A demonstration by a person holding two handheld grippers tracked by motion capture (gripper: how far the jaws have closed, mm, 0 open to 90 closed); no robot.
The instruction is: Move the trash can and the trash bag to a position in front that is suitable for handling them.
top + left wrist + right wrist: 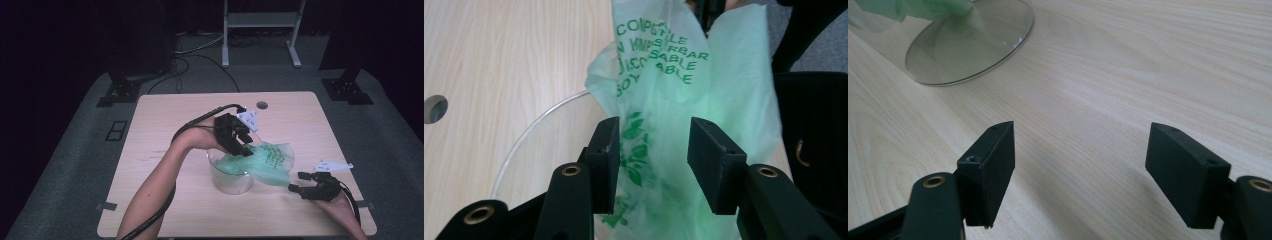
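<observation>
A pale green compostable bag (pixel 267 162) with green print lies half inside a clear plastic container (pixel 230 181) at the middle of the wooden table and spills out to the right. My left gripper (pixel 245 147) hangs over the container's rim, pointing down at the bag. In the left gripper view its jaws (pixel 653 165) stand apart with the bag (pixel 664 75) hanging between them, the pads off the film, and the container's rim (pixel 539 120) curves below. My right gripper (pixel 297 182) rests low by the bag's right corner, open and holding nothing (pixel 1083 170); the container's base (pixel 968 45) lies ahead of it.
The table (pixel 175 110) has a round cable hole (pixel 261 105) near its far edge. A white stand (pixel 260 30) and dark equipment bases with cables stand on the grey floor beyond. Each gripper's cable trails back along the forearm.
</observation>
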